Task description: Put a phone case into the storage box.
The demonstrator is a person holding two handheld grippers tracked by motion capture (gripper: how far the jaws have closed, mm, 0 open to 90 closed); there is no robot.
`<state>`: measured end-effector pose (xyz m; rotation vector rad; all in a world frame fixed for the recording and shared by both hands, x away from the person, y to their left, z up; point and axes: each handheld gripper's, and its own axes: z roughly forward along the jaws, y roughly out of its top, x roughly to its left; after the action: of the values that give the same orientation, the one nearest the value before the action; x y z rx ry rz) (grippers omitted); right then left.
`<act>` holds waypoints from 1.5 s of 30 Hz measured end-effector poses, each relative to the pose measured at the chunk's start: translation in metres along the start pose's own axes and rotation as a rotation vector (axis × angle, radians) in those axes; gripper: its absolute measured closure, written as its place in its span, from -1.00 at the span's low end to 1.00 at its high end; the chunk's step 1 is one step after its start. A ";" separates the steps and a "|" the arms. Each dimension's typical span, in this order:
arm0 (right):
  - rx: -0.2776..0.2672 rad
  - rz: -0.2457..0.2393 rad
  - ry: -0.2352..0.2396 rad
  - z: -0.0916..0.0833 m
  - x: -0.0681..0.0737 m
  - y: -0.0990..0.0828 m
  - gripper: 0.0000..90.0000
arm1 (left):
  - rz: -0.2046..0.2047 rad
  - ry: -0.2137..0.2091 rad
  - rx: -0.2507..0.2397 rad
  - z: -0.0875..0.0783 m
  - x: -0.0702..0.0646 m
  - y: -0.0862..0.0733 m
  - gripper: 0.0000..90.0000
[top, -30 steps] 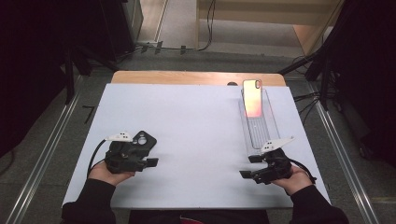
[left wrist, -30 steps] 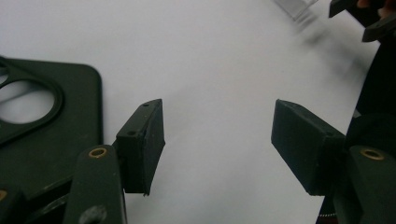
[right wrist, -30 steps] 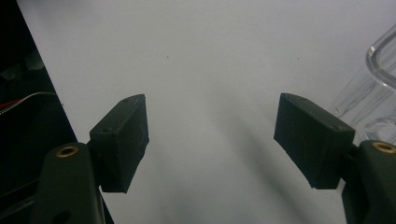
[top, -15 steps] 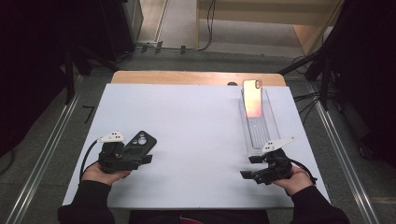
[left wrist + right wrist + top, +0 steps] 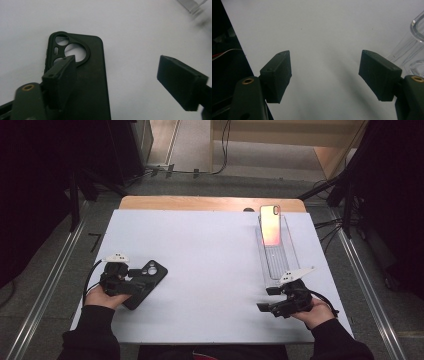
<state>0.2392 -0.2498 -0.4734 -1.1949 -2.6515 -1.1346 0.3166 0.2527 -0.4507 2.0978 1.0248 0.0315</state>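
Observation:
A black phone case lies flat on the white table at the front left, camera cut-out away from me. My left gripper is at its near end. Its jaws have just been opening and now stand wide. In the left gripper view the case passes under the left fingertip, and the right one hangs over bare table. My right gripper rests at the front right, open with nothing between its jaws. A phone with a glowing orange screen leans in a clear tray.
The clear tray runs along the table's right side, its near end just beyond my right gripper, and its corner shows in the right gripper view. A wooden strip borders the table's far edge. Metal rails flank the table.
My left gripper has slid a little to the left along the case and its jaws have widened. The case lies where it was. The right hand has kept still.

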 end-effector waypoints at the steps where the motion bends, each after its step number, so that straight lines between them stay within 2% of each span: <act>1: 0.000 0.001 0.001 0.000 0.000 0.000 -0.46 | -0.002 0.014 -0.015 0.000 0.001 0.001 -0.75; 2: 0.000 0.002 0.001 0.000 0.000 0.000 -0.46 | -0.008 0.020 -0.030 0.001 0.002 0.001 -0.92; 3: -0.001 0.002 0.000 0.000 0.000 0.000 -0.46 | -0.014 0.025 -0.033 0.002 0.004 0.001 -1.00; 6: 0.000 0.000 0.000 0.000 0.000 0.000 -0.46 | -0.022 0.008 -0.010 0.006 0.009 0.001 -1.00; 11: 0.002 0.003 0.000 0.000 0.001 0.000 -0.46 | -0.004 0.064 0.025 0.014 0.018 -0.002 -1.00; 17: 0.006 0.002 -0.001 0.001 0.000 0.000 -0.46 | -0.019 0.083 0.059 0.021 0.028 -0.004 -1.00; 21: 0.008 0.002 -0.002 0.001 0.000 0.000 -0.46 | -0.025 0.088 0.077 0.025 0.030 -0.005 -1.00; 26: 0.009 0.004 -0.003 0.001 0.001 0.000 -0.46 | -0.016 0.095 0.129 0.034 0.030 -0.006 -1.00; 30: 0.009 0.002 -0.004 0.001 0.001 0.000 -0.46 | -0.008 0.107 0.131 0.036 0.029 -0.006 -1.00; 32: 0.010 0.001 -0.005 0.001 0.001 0.000 -0.46 | 0.016 0.132 0.141 0.037 0.026 -0.007 -1.00; 34: 0.011 -0.002 -0.005 0.001 0.000 0.000 -0.46 | 0.023 0.167 0.149 0.040 0.022 -0.007 -1.00; 38: 0.012 0.002 -0.007 0.001 0.001 0.000 -0.46 | 0.075 0.228 0.174 0.045 0.015 -0.008 -1.00; 45: 0.014 0.000 -0.007 0.002 0.000 0.000 -0.46 | 0.125 0.336 0.188 0.053 0.003 -0.011 -0.99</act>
<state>0.2393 -0.2487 -0.4745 -1.1990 -2.6597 -1.1121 0.3296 0.2249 -0.4952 2.3803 1.1243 0.3744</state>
